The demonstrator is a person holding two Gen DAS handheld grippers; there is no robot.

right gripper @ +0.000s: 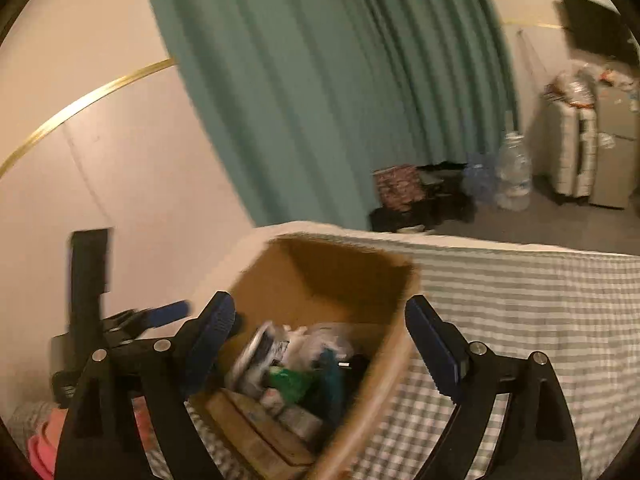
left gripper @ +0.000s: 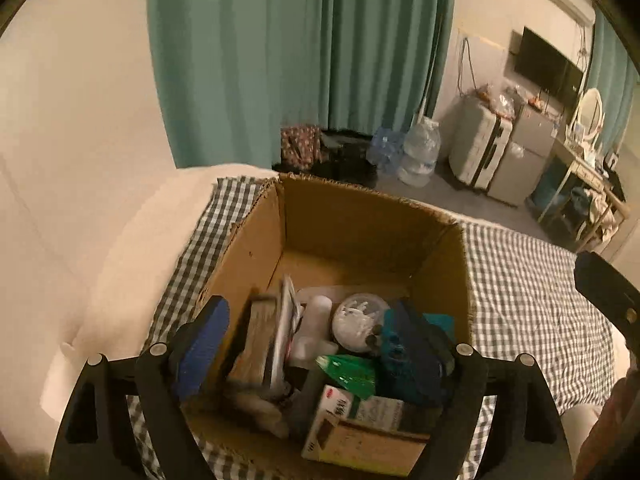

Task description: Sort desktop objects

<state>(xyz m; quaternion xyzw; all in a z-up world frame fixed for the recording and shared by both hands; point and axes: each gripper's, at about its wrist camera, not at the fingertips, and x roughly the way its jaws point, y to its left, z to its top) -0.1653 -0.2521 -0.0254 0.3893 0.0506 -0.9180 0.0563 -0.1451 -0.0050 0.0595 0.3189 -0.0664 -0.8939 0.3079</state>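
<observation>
An open cardboard box (left gripper: 344, 216) stands on a checked cloth (left gripper: 528, 280). It holds several items: a white round tub (left gripper: 356, 320), a green packet (left gripper: 352, 372), a teal object (left gripper: 404, 352), a white and yellow carton (left gripper: 360, 428) and a brown book-like block (left gripper: 256, 344). My left gripper (left gripper: 316, 352) is open above the box's near side, empty. My right gripper (right gripper: 320, 352) is open and empty over the same box (right gripper: 328, 276), whose right wall passes between its fingers. The left gripper (right gripper: 132, 320) shows at the left of the blurred right wrist view.
The checked cloth (right gripper: 520, 300) covers a bed beside a pale wall. A green curtain (left gripper: 300, 60) hangs behind. On the floor are water bottles (left gripper: 420, 152), dark bags (left gripper: 344, 152), a suitcase (left gripper: 480, 148) and a small fridge (left gripper: 520, 152).
</observation>
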